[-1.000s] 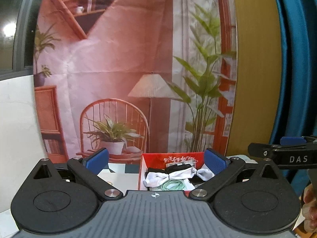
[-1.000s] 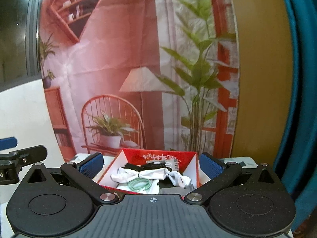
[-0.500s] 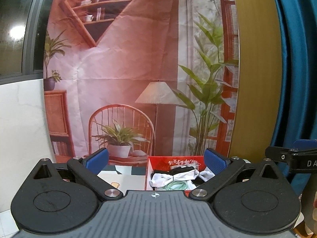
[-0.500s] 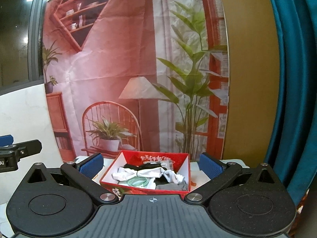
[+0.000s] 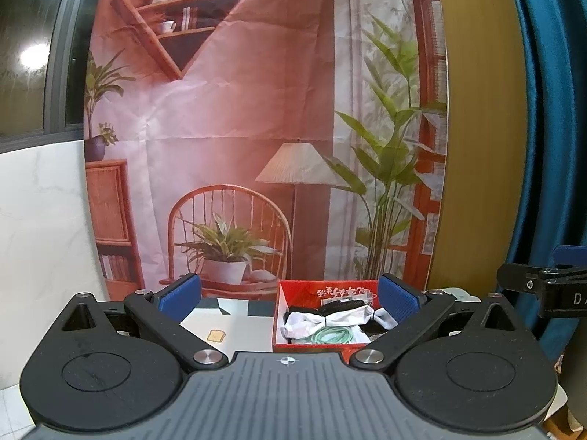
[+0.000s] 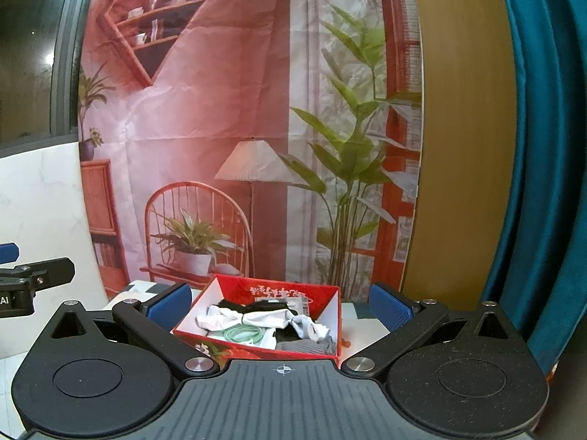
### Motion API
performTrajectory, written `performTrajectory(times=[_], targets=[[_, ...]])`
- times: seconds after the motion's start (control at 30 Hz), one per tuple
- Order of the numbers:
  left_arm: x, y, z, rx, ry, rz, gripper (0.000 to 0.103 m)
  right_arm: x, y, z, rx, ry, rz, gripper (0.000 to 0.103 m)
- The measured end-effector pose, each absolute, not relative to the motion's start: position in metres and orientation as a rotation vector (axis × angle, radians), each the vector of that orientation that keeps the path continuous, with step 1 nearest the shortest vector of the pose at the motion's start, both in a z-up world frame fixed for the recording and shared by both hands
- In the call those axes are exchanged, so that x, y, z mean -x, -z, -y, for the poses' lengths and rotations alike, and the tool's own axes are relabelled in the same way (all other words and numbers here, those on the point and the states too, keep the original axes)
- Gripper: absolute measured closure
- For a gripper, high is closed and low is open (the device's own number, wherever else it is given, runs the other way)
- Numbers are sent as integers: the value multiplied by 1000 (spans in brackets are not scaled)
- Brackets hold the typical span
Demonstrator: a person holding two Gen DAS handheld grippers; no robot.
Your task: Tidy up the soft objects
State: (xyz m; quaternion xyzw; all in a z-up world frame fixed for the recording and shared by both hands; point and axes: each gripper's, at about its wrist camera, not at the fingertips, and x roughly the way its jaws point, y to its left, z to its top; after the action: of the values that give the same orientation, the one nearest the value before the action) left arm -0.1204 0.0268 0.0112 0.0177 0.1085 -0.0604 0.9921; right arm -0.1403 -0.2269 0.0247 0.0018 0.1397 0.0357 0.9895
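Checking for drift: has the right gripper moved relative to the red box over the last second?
Yes. The right gripper has backed away; the red box now sits lower and smaller against the backdrop.

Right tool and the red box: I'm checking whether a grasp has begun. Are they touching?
Apart. In the right wrist view the right tool is open and empty, its blue pads clear of the red box ahead.

The red box sits partly behind the right finger of the left gripper, which covers its right wall. From the right wrist view the box's near corner drops behind the gripper body. Inside, the black items under the white cloth are too tangled to tell apart. The print on the inner wall is too small to read. The small yellow thing on the surface is too tiny to identify.
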Motion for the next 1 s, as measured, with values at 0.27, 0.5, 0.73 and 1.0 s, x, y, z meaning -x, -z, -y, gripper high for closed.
performTrajectory(times=[0.27,0.5,0.73,1.0], targets=[[120,-9,-27,-35,126,-222,0,140,-24,226,-5,-62,-289,0],[119,-8,-28,-36,128,-226,0,137,-23,227,-7,-58,-295,0],[117,-6,-29,-34,128,-230,0,137,-22,227,-5,-61,-298,0],[119,-5,-26,-35,132,-224,0,136,-20,227,-5,-63,-302,0]])
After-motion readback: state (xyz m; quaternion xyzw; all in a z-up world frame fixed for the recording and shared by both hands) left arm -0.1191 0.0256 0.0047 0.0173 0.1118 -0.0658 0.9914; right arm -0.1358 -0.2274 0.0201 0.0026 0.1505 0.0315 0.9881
